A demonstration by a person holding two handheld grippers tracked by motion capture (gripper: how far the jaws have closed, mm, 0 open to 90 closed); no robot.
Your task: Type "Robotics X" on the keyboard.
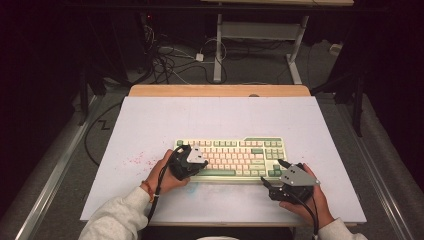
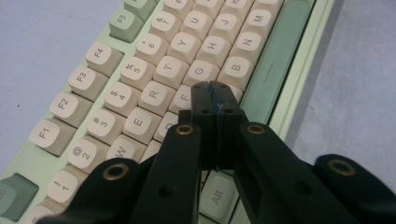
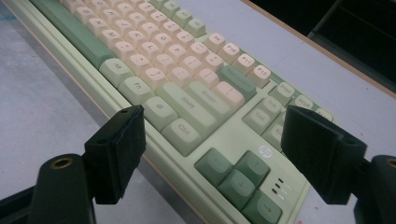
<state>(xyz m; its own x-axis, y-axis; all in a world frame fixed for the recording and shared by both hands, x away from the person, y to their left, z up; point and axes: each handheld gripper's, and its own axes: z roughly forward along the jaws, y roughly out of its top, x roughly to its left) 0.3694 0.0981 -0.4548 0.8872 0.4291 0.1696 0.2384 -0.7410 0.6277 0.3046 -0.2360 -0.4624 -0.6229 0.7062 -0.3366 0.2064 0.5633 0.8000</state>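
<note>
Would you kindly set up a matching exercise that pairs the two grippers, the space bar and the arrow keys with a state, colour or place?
Things:
1. left gripper
2. right gripper
3. space bar
4. arrow keys

Descriptions:
A. dark green, at the keyboard's right end
B. shut, tip over the letter keys
C. long, pale green
D. open, nothing between the jaws

Pairs: 1-B, 2-D, 3-C, 4-A

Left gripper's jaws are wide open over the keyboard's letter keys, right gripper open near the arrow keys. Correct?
Not quite. The left gripper has its jaws shut, tips over the keyboard's letter keys, per the left gripper view. The right gripper is open near the arrow keys.
</note>
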